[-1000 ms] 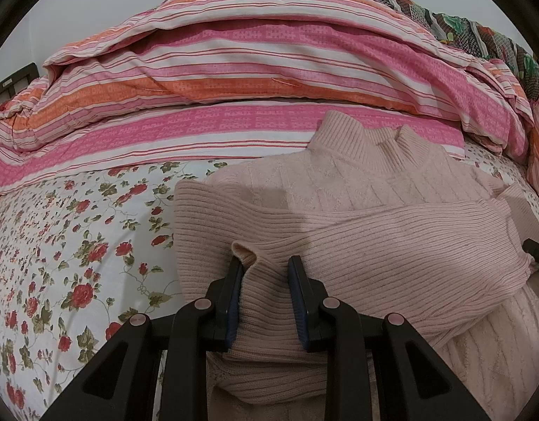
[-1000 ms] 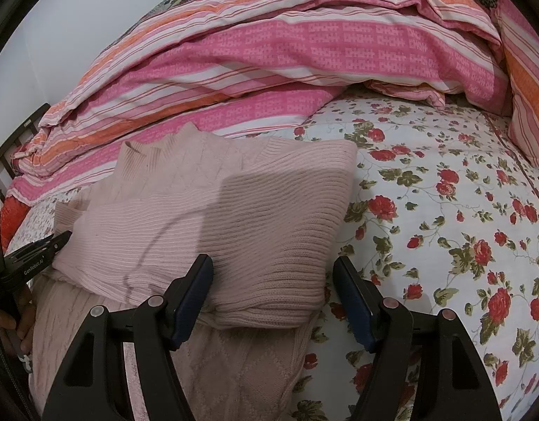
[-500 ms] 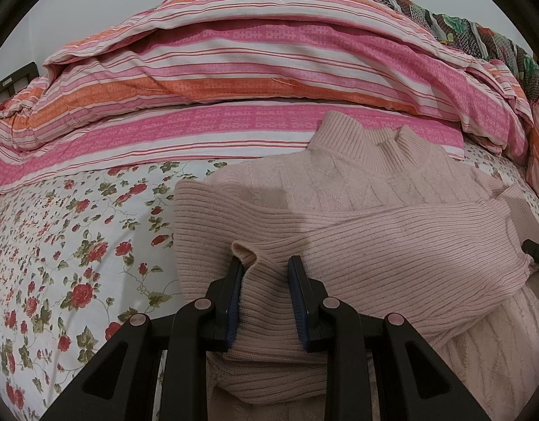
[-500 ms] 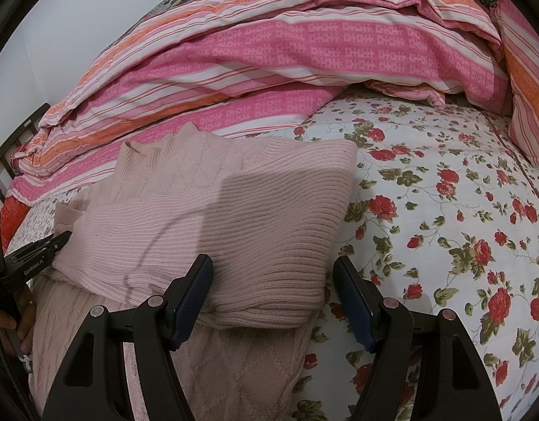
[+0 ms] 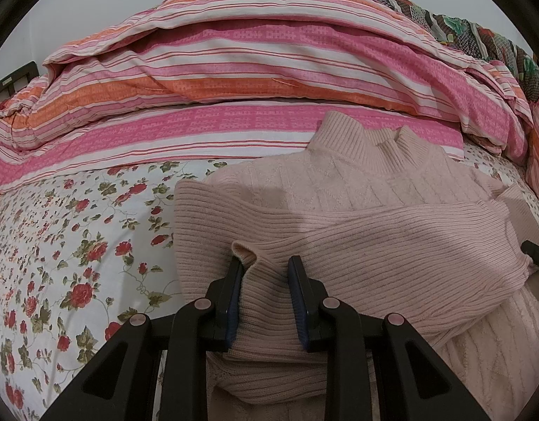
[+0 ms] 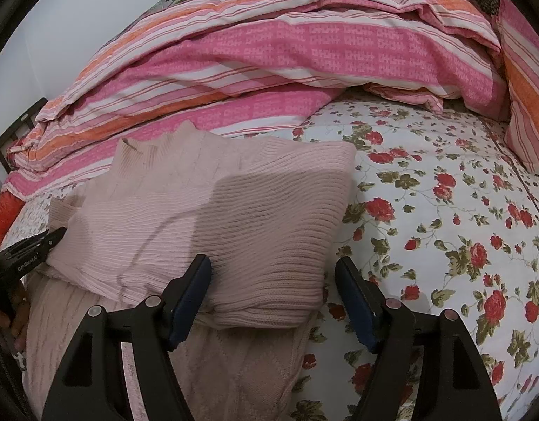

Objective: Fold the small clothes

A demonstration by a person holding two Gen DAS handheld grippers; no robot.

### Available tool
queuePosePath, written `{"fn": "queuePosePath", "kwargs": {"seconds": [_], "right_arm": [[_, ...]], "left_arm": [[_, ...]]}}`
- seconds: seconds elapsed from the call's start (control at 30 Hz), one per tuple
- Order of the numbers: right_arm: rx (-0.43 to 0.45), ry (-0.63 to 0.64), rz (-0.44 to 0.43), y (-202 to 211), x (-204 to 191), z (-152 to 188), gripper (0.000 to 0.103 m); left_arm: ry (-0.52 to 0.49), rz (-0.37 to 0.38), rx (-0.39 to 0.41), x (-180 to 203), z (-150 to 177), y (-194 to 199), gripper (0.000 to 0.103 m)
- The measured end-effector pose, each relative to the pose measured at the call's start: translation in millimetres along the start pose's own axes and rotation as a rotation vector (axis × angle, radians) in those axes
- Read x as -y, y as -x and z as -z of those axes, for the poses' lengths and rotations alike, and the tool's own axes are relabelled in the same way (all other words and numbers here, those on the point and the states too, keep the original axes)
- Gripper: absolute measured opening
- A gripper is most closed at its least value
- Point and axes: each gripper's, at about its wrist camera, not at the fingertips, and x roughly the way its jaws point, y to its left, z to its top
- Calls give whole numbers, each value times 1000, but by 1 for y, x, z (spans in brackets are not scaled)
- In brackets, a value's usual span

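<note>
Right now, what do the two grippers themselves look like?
Both look the same. The left gripper and right gripper have glossy black plastic linkage arms with triangular cutouts, round silver pivot pins, and flat dark blue pads on the inner faces. The left one carries small white lettering, seen in the right wrist view.

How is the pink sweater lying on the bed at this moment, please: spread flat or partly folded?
Partly folded: the pink sweater has both sleeves laid across its chest, and the left gripper pinches one sleeve's cuff.
</note>
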Motion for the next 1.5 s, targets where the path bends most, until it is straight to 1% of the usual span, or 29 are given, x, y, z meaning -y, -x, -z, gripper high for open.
{"fn": "queuePosePath", "kwargs": {"seconds": [0.17, 0.33, 0.63, 0.73, 0.77, 0.83, 0.87, 0.9, 0.93, 1.0, 1.07, 1.1, 1.17, 1.23, 1.3, 1.33, 1.4, 1.47, 1.5], "right_arm": [[30, 45, 29, 5, -9, 3, 72], [40, 46, 28, 7, -9, 3, 72], [66, 59, 55, 12, -12, 4, 72], [75, 58, 71, 14, -13, 4, 72], [78, 59, 82, 16, -14, 4, 72], [83, 63, 102, 20, -16, 6, 72], [83, 66, 112, 22, -17, 7, 72], [87, 72, 132, 28, -19, 8, 72], [92, 76, 146, 34, -20, 10, 72], [97, 94, 173, 49, -26, 19, 72], [103, 103, 181, 62, -28, 31, 72], [107, 111, 176, 70, -30, 39, 72], [103, 122, 171, 84, -31, 53, 72], [117, 88, 161, 102, -27, 68, 71], [125, 41, 133, 117, -22, 81, 71], [117, 14, 101, 125, -20, 87, 69], [97, -13, 68, 138, -17, 103, 64], [99, 11, 61, 154, -19, 125, 61], [105, 21, 62, 160, -20, 134, 61]], "left_arm": [[2, 2, 0, 0, 0, 0, 24], [4, 4, 0, 0, 0, 0, 24], [2, 4, 9, 1, 1, 2, 25], [24, 37, 38, -4, 4, 10, 30], [31, 43, 50, -5, 6, 15, 35], [26, 40, 59, -4, 10, 22, 37], [14, 27, 59, -2, 13, 26, 40], [-4, 16, 57, 1, 16, 32, 53], [-14, 20, 63, 1, 19, 36, 58], [-27, 32, 118, -1, 31, 57, 60], [-47, 22, 177, -3, 44, 78, 62], [-49, 15, 195, -4, 50, 87, 62], [-42, 4, 204, -9, 64, 103, 62], [-31, 37, 190, -15, 77, 114, 62], [8, 82, 175, -23, 93, 126, 62], [32, 104, 173, -28, 101, 132, 62], [87, 161, 158, -37, 121, 145, 61], [121, 238, 126, -42, 143, 156, 60], [127, 251, 117, -44, 154, 159, 59]]}}
